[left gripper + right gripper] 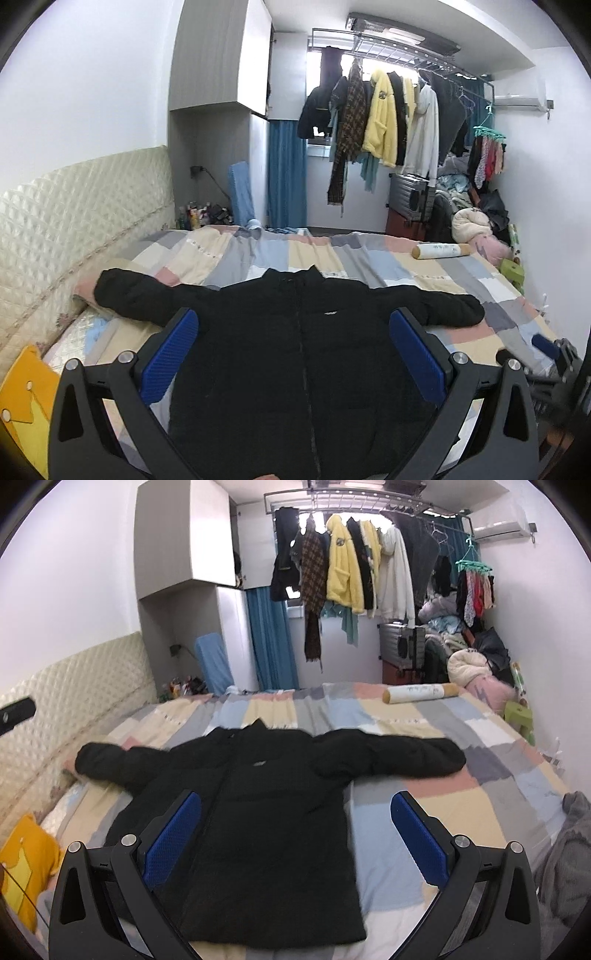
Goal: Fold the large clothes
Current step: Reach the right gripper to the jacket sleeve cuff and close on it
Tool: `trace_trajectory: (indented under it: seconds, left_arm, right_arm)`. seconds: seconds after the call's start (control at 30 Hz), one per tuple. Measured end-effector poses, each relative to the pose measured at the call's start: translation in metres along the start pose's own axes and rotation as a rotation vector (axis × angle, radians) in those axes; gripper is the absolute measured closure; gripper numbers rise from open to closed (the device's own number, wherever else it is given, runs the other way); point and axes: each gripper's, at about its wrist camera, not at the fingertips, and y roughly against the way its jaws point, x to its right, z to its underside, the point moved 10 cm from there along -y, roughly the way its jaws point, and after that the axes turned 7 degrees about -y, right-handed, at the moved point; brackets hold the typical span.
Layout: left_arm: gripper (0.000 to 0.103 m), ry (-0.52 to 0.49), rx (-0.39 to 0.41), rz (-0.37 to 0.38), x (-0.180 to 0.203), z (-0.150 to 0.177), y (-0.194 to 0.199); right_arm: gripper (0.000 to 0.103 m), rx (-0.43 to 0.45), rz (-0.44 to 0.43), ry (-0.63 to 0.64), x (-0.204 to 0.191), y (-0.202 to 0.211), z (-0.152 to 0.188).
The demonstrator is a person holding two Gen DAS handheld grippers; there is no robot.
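Observation:
A black padded jacket (295, 354) lies flat and front up on the patchwork bed cover (369, 258), both sleeves spread out sideways, collar toward the far side. My left gripper (293, 332) hovers open above the jacket's chest, nothing between its blue pads. In the right wrist view the same jacket (251, 812) lies left of centre. My right gripper (295, 812) is open above the jacket's right side and hem, holding nothing. The other gripper's blue pad (545, 345) shows at the right edge of the left wrist view.
A quilted cream headboard (74, 221) runs along the left. A rolled white bolster (421, 693) lies at the bed's far right. A yellow cushion (26, 864) sits near left, grey fabric (565, 867) near right. Hanging clothes (351, 565), a suitcase (402, 648) and piled bedding stand beyond.

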Motion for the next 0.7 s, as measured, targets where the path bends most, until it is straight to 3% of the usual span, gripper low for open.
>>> trace_trajectory:
  seconds: [0.17, 0.33, 0.5, 0.7]
  left_arm:
    - [0.0, 0.062, 0.048, 0.069, 0.001, 0.008, -0.026]
    - [0.0, 0.038, 0.037, 0.081, 0.0, 0.023, -0.062]
    - [0.0, 0.037, -0.028, 0.053, -0.009, 0.052, -0.107]
    - [0.0, 0.048, -0.086, 0.067, -0.014, 0.081, -0.155]
  right_arm:
    - [0.0, 0.04, -0.015, -0.017, 0.022, -0.027, -0.023]
    - [0.0, 0.064, 0.0, -0.012, 0.051, -0.065, -0.037]
    - [0.0, 0.036, -0.028, -0.03, 0.075, -0.113, -0.041]
    - [0.0, 0.02, 0.021, -0.103, 0.128, -0.174, -0.05]
